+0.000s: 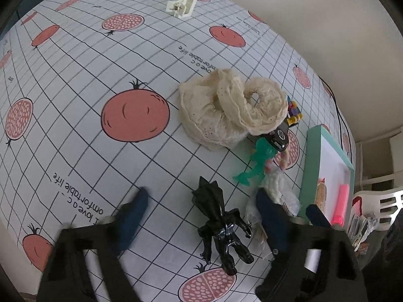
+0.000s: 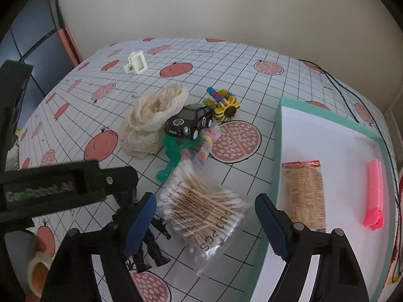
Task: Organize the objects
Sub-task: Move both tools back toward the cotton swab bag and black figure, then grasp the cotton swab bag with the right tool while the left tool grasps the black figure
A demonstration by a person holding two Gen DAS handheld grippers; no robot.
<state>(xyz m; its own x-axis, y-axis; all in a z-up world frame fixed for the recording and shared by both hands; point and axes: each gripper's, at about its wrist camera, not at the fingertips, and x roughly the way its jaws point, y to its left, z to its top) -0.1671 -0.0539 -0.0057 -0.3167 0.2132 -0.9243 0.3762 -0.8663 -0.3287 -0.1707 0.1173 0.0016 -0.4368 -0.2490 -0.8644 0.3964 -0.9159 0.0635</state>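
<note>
Judging from what lies where, the sorting is only at its beginning. The tray point(image 2: 327, 128), with a mint-green rim and white floor, stands at the right side of the table and holds just two things: a snack packet point(image 2: 306, 193) and a pink comb point(image 2: 374, 193), well apart from each other.

Everything else is on the tablecloth point(image 1: 75, 88). The bag of cotton swabs point(image 2: 204, 209) lies just beside the tray's left wall, and the right gripper point(image 2: 205, 221) hangs over it with both fingers spread wide, holding nothing; I think this bag is the next thing to go in. The left gripper point(image 1: 201, 211) is also released and empty, with the black figure point(image 1: 221, 229) lying between its fingers but not touched by them.

Further out there is a heap: a cream lace cloth point(image 1: 226, 108), a black toy car point(image 2: 190, 122) resting on a green rubbery toy point(image 2: 173, 156), a pastel braided band point(image 2: 205, 148) and a yellow colourful toy point(image 2: 224, 103). A white hair clip point(image 1: 181, 3) sits alone at the far side. A roll of tape point(image 2: 37, 274) shows at the near left edge.

So two things are placed, and about eight are left.
</note>
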